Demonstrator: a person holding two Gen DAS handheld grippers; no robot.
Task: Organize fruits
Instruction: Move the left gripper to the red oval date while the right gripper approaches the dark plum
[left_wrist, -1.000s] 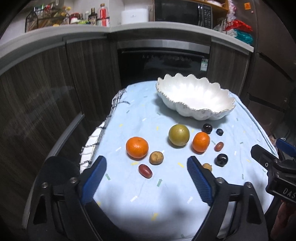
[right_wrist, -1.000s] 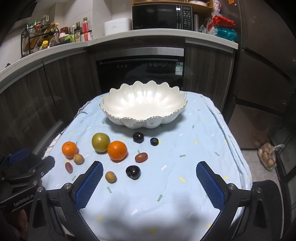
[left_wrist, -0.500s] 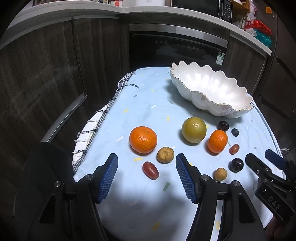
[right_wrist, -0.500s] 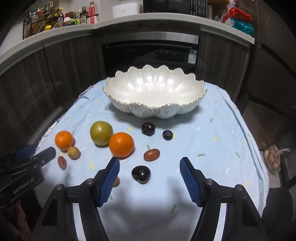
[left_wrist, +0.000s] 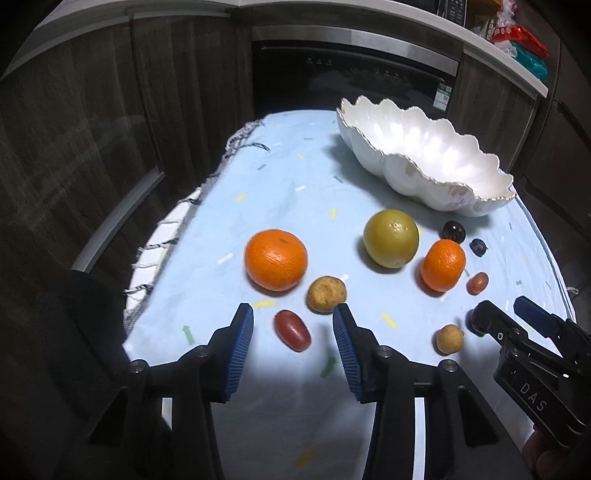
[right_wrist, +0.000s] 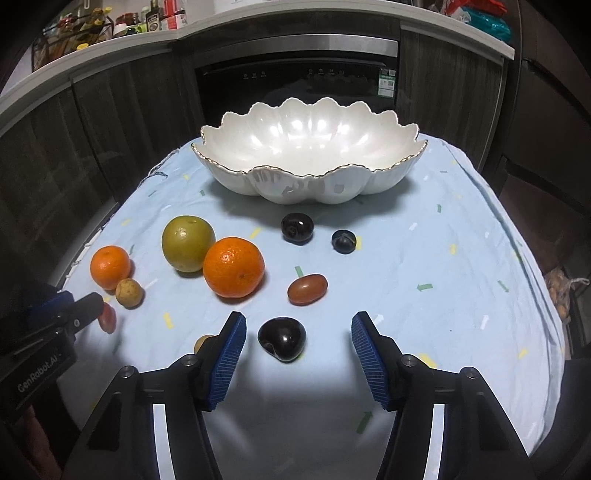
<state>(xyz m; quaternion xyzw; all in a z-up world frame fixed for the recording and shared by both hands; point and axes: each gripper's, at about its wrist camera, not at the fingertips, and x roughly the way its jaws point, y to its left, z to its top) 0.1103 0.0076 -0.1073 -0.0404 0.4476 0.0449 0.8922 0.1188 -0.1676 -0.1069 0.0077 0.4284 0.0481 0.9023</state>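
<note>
A white scalloped bowl (right_wrist: 310, 155) stands empty at the back of the blue cloth; it also shows in the left wrist view (left_wrist: 424, 155). My left gripper (left_wrist: 293, 321) is open, its fingers either side of a red oval fruit (left_wrist: 291, 329), apart from it. A tan round fruit (left_wrist: 327, 294) and an orange (left_wrist: 276, 259) lie just beyond. My right gripper (right_wrist: 295, 325) is open around a dark plum (right_wrist: 282, 338), not touching. Ahead lie a second orange (right_wrist: 233, 267), a green fruit (right_wrist: 188, 243), a red-brown oval fruit (right_wrist: 307, 289), another dark plum (right_wrist: 296, 228) and a small dark berry (right_wrist: 343, 241).
A small tan fruit (left_wrist: 449, 338) lies between the two grippers. The blue cloth (right_wrist: 443, 258) covers a small round table whose edges drop off left and right. Dark cabinets and an oven (right_wrist: 295, 74) stand behind. A bag (right_wrist: 561, 291) sits on the floor at right.
Both grippers have moved forward and down toward the table. The left has come around the red oval fruit, the right around the near dark plum. Both have narrowed somewhat.
</note>
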